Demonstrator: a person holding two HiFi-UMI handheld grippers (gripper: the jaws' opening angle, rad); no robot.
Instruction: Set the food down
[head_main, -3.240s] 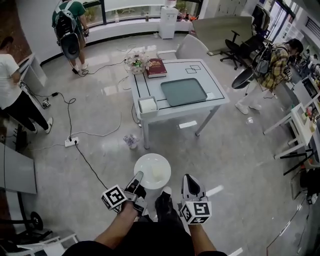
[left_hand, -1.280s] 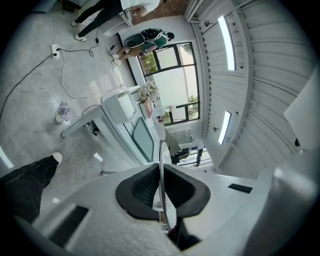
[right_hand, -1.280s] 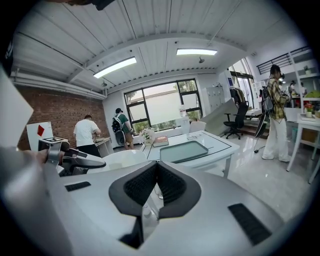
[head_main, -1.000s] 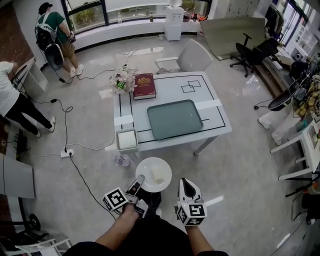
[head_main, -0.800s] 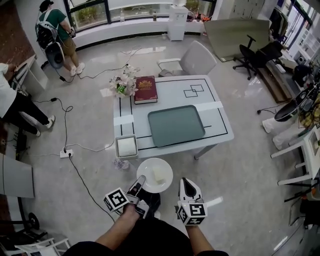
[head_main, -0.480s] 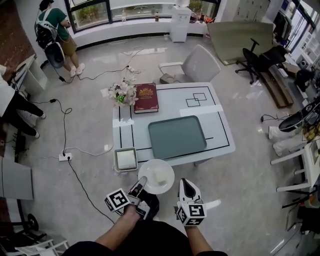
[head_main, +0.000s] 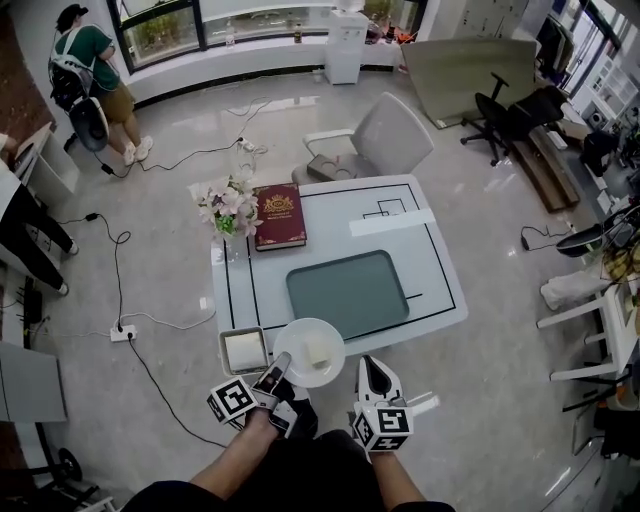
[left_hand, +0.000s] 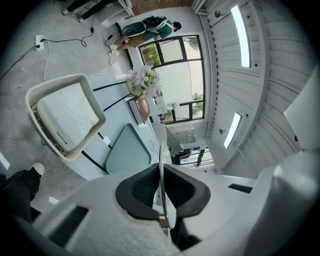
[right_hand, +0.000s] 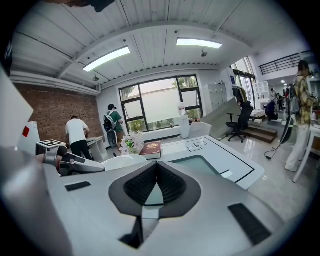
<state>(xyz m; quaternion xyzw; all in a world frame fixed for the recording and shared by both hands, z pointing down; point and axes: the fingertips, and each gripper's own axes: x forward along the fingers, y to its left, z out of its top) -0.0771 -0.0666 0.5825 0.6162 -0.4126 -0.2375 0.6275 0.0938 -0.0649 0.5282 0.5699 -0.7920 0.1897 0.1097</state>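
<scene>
- Bright, even daylight fills the head view, coming from the windows (head_main: 165, 25) on the far wall; shadows are faint
- Ceiling light strips (right_hand: 106, 58) glow white in both gripper views, and the window glass is washed out
- The glossy floor (head_main: 500, 400) shows pale glare patches
- The white plate (head_main: 310, 352) is nearly overexposed
- Both gripper views are fisheye, with black corners and bent lines at the edges
- The left gripper (left_hand: 161, 185) and right gripper (right_hand: 156, 182) look soft up close; the room behind is sharp

Glossy grey floor (head_main: 480, 200) reflecting light, black cables (head_main: 118, 290) trailing across it. White table (head_main: 440, 290) standing mid-room, grey chair (head_main: 385, 130) sitting behind. Windows (head_main: 165, 25) lining far wall, strip lights (right_hand: 106, 58) glowing overhead, brick wall (right_hand: 55, 107) showing left.
</scene>
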